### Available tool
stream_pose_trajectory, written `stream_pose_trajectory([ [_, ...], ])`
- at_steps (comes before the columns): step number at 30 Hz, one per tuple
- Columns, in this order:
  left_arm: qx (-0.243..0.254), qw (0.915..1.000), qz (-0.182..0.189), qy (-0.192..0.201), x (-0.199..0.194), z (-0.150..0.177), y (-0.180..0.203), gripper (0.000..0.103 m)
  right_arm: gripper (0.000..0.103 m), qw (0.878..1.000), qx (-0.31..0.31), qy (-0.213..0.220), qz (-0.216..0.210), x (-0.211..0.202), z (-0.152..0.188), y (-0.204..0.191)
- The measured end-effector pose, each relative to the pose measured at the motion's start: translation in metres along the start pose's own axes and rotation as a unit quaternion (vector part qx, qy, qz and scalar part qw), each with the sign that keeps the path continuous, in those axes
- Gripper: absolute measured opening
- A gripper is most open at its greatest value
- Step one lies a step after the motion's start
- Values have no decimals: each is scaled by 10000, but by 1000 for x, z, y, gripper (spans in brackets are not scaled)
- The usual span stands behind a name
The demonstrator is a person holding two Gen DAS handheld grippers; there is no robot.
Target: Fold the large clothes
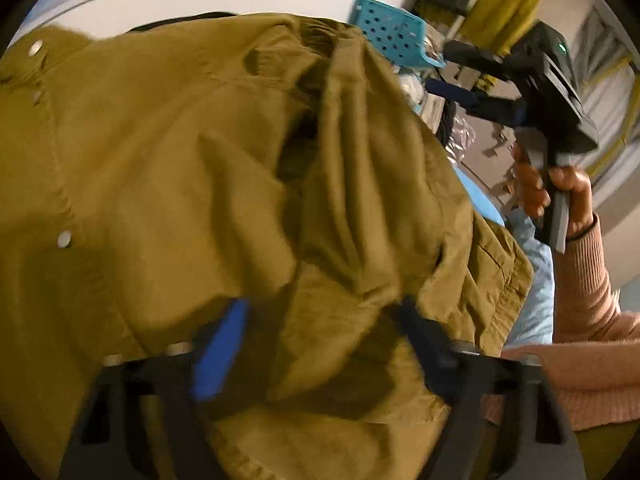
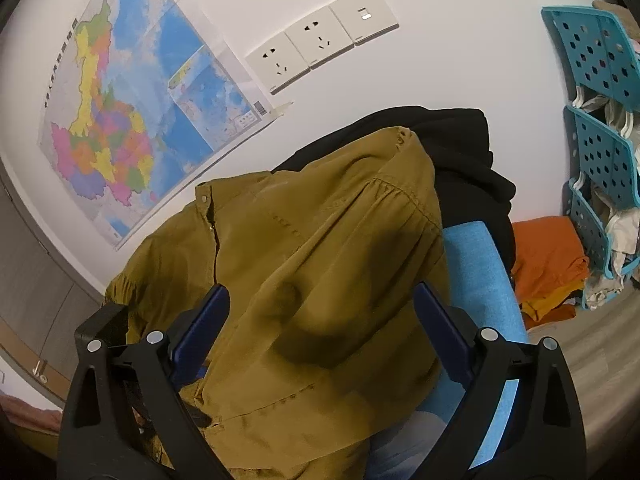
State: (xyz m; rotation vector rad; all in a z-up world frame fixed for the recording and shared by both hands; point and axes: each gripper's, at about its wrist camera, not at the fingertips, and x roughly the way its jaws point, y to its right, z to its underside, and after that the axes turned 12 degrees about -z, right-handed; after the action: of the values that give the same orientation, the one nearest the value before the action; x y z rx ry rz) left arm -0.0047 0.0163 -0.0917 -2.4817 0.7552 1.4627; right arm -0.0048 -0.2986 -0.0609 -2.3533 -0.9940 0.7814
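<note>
An olive-brown button shirt (image 1: 180,152) fills the left wrist view, bunched into folds and blurred. My left gripper (image 1: 320,332) points down into it with its jaws apart and a thick fold of the shirt between the fingers; the blue pad (image 1: 220,352) shows bare. In the right wrist view the same shirt (image 2: 320,240) lies spread on a blue pad-like surface (image 2: 480,280). My right gripper (image 2: 324,320) hovers over its lower part, open wide and holding nothing. The right gripper (image 1: 440,68) also shows at the upper right of the left wrist view, held by a hand (image 1: 560,192) in a pink sleeve.
A black garment (image 2: 460,140) lies behind the shirt against the white wall. Folded orange clothes (image 2: 548,256) sit to the right, beside stacked turquoise baskets (image 2: 600,80). A map (image 2: 120,120) and wall sockets (image 2: 320,40) hang above. Yellow garments (image 1: 504,4) hang farther off.
</note>
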Motion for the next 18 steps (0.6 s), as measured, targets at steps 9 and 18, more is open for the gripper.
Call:
stream_pose_trajectory([
  [9, -697, 9894, 41, 1276, -98, -22, -42, 13, 92, 9997, -1, 240, -62, -3, -16, -5],
  [18, -1997, 9538, -1325, 1811, -175, 6, -163, 13, 92, 9992, -253, 55, -306, 36, -41, -20],
])
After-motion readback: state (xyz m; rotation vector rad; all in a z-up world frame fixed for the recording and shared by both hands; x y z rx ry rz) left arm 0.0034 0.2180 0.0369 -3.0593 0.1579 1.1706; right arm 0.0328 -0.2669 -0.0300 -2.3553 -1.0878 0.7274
